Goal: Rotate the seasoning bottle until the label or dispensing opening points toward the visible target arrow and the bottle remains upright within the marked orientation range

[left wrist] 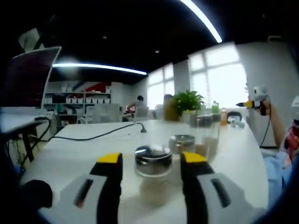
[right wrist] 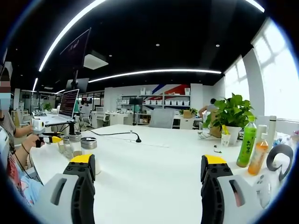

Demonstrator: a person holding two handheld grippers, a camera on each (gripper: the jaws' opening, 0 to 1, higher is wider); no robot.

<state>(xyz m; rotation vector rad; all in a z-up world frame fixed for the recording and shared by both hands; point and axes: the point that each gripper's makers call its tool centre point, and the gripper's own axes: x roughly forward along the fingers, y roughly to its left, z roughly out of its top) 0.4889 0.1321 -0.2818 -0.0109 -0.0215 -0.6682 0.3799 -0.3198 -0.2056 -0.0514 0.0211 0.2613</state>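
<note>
Left gripper view: the left hand-held gripper (left wrist: 152, 163) rises from the bottom of the frame, yellow-tipped jaws spread. Between the jaws, lower centre, stands the seasoning bottle (left wrist: 153, 169), upright on the white tabletop (left wrist: 84, 151), clear body with a dark metal lid. Whether the jaw pads touch its sides cannot be told; a gap shows on each side near the lid. Label direction not readable. No arrow marking made out on the surface.

Just behind and to the right of the bottle, a second jar (left wrist: 182, 143) with a metal lid, and beside that a taller clear container (left wrist: 207, 135). A black cable (left wrist: 93, 136) runs across the tabletop from the left edge toward centre. A potted plant (left wrist: 188, 103) sits at centre right, further back. At the right edge, a person's arm holds the right hand-held gripper (left wrist: 254, 104), small and high in the frame.

Right gripper view: the right hand-held gripper (right wrist: 149, 172) at the bottom, jaws wide apart, nothing between them, bare tabletop (right wrist: 154, 163) ahead. At left mid-frame, small jars (right wrist: 88, 143) cluster near a person's hand. A green bottle (right wrist: 247, 142) and an orange bottle (right wrist: 258, 156) stand at right, near the potted plant (right wrist: 231, 114).
</note>
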